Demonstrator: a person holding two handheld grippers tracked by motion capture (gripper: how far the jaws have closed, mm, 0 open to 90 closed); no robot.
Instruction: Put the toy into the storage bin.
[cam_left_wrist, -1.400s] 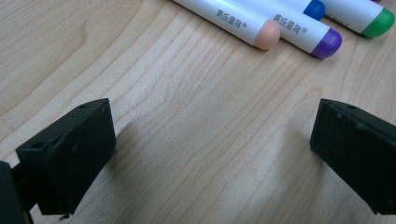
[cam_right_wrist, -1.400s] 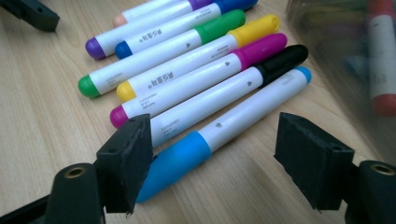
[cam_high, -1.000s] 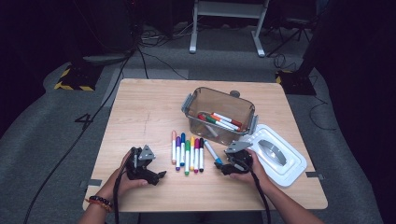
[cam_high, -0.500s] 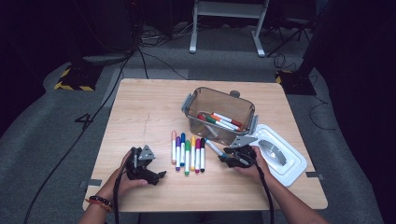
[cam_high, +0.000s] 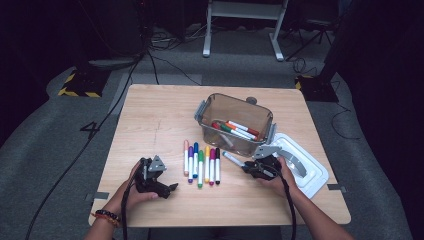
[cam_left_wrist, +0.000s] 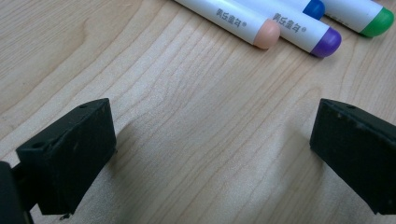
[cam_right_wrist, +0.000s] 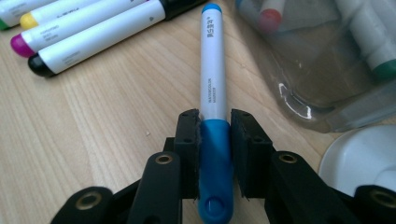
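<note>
The right gripper is clamped on a blue marker, its jaws having just been closing, with the blue cap pinched between the pads. The marker is held by its cap end and points away toward the bin, its far tip near the bin's front wall. Seen from above, the right gripper sits just right of the marker row, close to the bin's near corner and beside the white lid.

The pick-up step appears to be done. The next move would call for lifting the marker clear of the table, carrying it over the bin's rim and releasing it among the markers already inside.

The marker is white-barrelled with small print, a blue cap and a blue end plug.

The left gripper is held at the near left, jaws spread wide over bare wood, with nothing between them.
</note>
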